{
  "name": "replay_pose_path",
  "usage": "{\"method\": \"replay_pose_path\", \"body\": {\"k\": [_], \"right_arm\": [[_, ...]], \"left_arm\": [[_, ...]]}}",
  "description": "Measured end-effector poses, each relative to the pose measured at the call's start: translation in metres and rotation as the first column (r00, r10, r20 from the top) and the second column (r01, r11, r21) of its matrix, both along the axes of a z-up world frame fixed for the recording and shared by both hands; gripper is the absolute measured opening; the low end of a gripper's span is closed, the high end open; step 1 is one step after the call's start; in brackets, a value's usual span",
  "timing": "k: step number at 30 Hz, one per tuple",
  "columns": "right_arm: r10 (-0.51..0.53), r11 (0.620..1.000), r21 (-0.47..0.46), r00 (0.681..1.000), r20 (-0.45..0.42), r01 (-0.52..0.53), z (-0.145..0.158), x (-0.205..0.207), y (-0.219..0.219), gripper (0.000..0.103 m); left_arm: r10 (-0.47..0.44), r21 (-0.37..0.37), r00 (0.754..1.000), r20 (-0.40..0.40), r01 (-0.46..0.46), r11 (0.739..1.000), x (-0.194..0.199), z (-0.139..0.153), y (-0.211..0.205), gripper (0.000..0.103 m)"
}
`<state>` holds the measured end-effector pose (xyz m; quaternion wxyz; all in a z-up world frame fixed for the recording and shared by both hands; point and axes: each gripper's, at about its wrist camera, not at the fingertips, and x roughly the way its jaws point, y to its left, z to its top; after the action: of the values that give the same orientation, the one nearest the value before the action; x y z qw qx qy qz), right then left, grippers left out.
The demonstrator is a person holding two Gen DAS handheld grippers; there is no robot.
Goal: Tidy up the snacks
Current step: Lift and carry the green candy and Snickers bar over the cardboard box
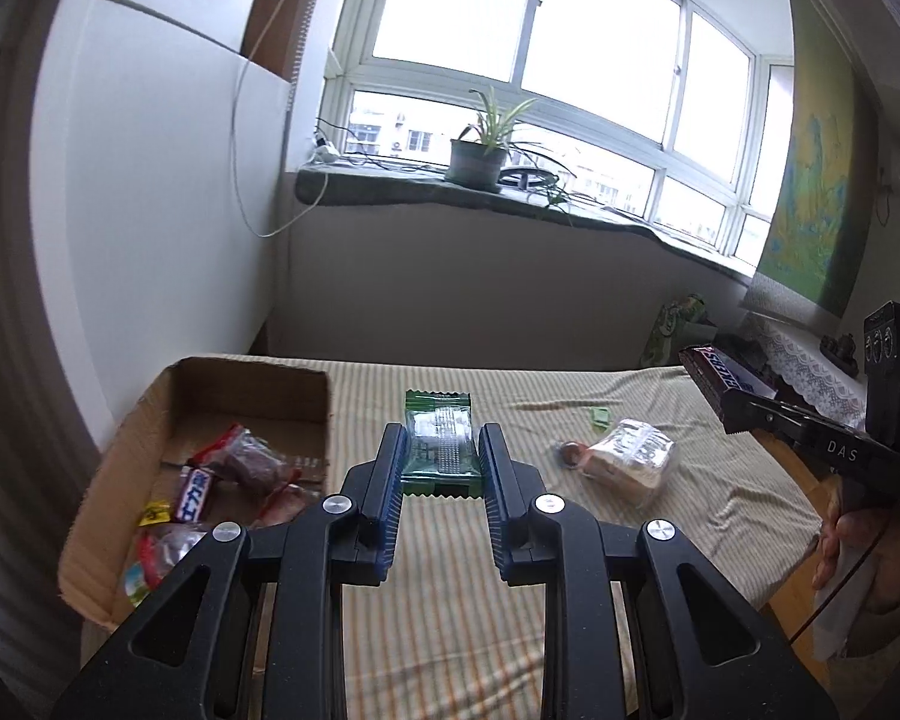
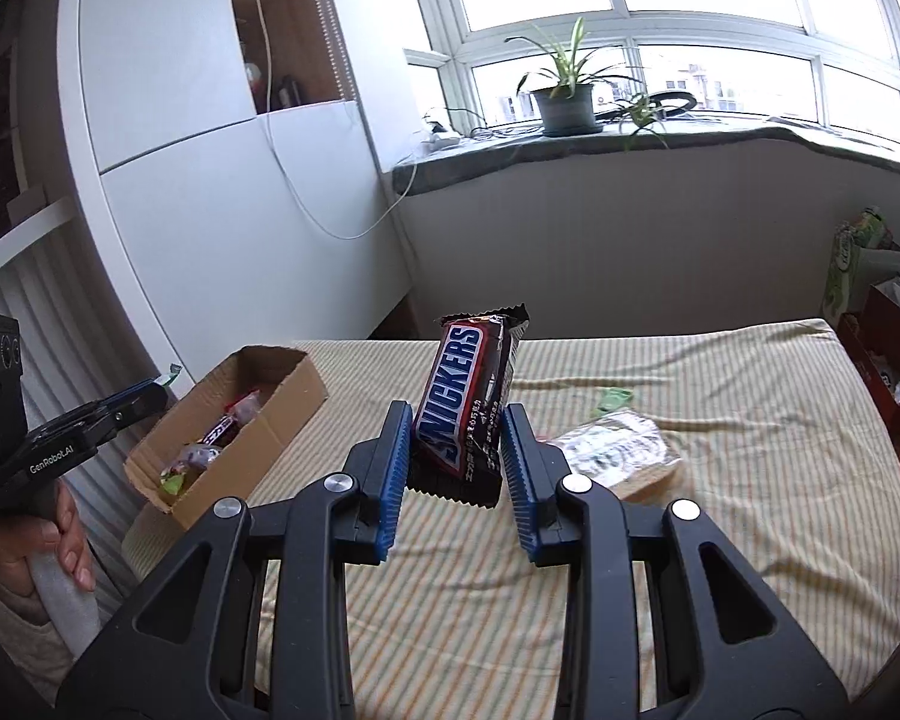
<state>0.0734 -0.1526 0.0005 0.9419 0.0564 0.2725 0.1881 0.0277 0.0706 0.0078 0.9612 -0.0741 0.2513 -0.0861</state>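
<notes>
The left gripper [image 1: 441, 456] is pinching a green packet [image 1: 439, 441] between its fingers; the right gripper [image 2: 457, 441] is pinching a chocolate bar [image 2: 465, 405].

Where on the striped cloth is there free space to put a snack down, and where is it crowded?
Free: the near striped cloth, in front of the clear packet, and the far strip behind the cardboard box. Crowded: the box's near end, full of snacks, and around the clear packet, where small candies lie.

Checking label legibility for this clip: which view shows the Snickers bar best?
The right wrist view: the Snickers bar fills the centre, logo readable, pinched in the right tool. The left wrist view shows it small at the right edge, seen obliquely.
</notes>
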Motion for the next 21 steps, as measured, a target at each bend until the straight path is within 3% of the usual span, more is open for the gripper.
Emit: {"method": "replay_pose_path", "body": {"k": [9,15,21], "right_arm": [[0.205,0.978,-0.024,0.978,-0.030,-0.205,-0.009,0.024,0.115,0.032],[0.304,0.952,-0.037,0.952,-0.039,-0.305,-0.010,0.030,0.174,0.032],[0.333,0.941,-0.056,0.942,-0.040,-0.335,-0.007,0.030,0.197,0.032]], "left_arm": [[0.183,-0.026,0.983,-0.031,-0.184,0.983,-0.013,-0.018,0.084,0.022],[0.206,-0.044,0.978,-0.044,-0.208,0.977,-0.018,-0.026,0.100,0.022],[0.197,-0.057,0.979,-0.046,-0.199,0.978,-0.021,-0.031,0.107,0.022]]}}
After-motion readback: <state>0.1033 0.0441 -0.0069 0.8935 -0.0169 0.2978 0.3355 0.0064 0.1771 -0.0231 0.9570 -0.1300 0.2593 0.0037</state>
